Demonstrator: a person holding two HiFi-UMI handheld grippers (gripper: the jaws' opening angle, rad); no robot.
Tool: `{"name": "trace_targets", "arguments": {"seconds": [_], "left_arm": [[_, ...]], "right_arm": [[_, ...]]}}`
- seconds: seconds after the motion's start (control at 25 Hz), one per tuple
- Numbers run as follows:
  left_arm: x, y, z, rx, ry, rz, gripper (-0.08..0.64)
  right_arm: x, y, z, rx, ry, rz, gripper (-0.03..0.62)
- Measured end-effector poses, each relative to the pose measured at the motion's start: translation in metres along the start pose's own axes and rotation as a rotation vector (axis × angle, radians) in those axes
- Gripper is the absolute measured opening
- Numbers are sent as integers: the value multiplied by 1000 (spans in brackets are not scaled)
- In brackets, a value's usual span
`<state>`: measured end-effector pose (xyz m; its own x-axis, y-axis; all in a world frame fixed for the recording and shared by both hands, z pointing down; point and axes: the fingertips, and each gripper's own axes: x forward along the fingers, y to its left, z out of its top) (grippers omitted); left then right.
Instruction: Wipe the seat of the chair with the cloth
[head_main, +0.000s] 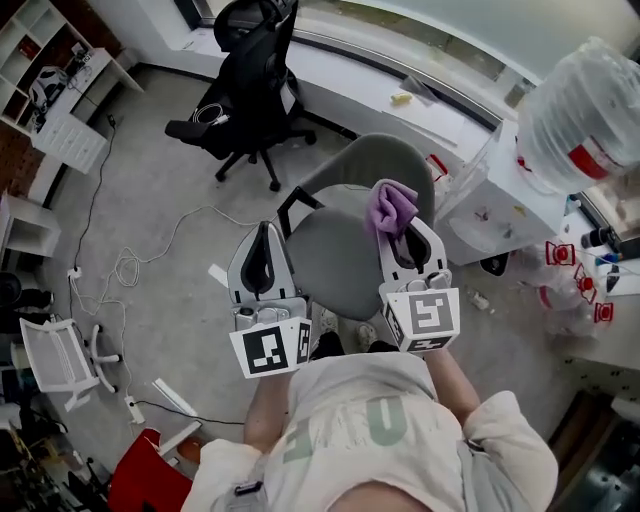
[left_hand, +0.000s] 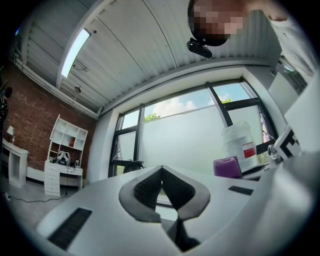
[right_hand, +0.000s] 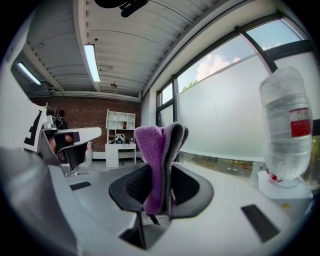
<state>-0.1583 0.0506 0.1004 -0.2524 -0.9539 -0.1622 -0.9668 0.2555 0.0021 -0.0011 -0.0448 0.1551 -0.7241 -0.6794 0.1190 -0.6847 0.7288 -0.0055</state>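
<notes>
A grey chair (head_main: 335, 255) stands right in front of me, its seat below both grippers and its rounded back at the far side. My right gripper (head_main: 400, 235) is shut on a folded purple cloth (head_main: 390, 208), which sticks up out of the jaws above the seat's right part. In the right gripper view the purple cloth (right_hand: 159, 165) stands upright between the dark pads. My left gripper (head_main: 262, 262) is held over the seat's left edge, jaws shut with nothing between them; in the left gripper view they (left_hand: 161, 189) point up toward the windows.
A black office chair (head_main: 250, 85) stands at the back left near a long white sill. A white water dispenser (head_main: 500, 205) with a large bottle (head_main: 580, 110) is to the right. Cables (head_main: 130, 265) trail over the grey floor at left. A red object (head_main: 140, 475) lies at lower left.
</notes>
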Motion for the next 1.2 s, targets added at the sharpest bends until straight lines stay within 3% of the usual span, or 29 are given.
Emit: {"name": "trace_targets", "arguments": {"seconds": [0.4, 0.64, 0.84, 1.2], "left_arm": [[43, 29, -33, -4, 29, -142, 12], [48, 16, -41, -22, 53, -145, 12], [50, 0, -35, 26, 52, -168, 12], [61, -9, -57, 22, 82, -189, 12]], "right_arm": [[24, 6, -30, 74, 67, -155, 95], [20, -8, -45, 132, 113, -166, 95], [20, -21, -47, 208, 106, -165, 95], [26, -34, -81, 284, 163, -177, 95]]}}
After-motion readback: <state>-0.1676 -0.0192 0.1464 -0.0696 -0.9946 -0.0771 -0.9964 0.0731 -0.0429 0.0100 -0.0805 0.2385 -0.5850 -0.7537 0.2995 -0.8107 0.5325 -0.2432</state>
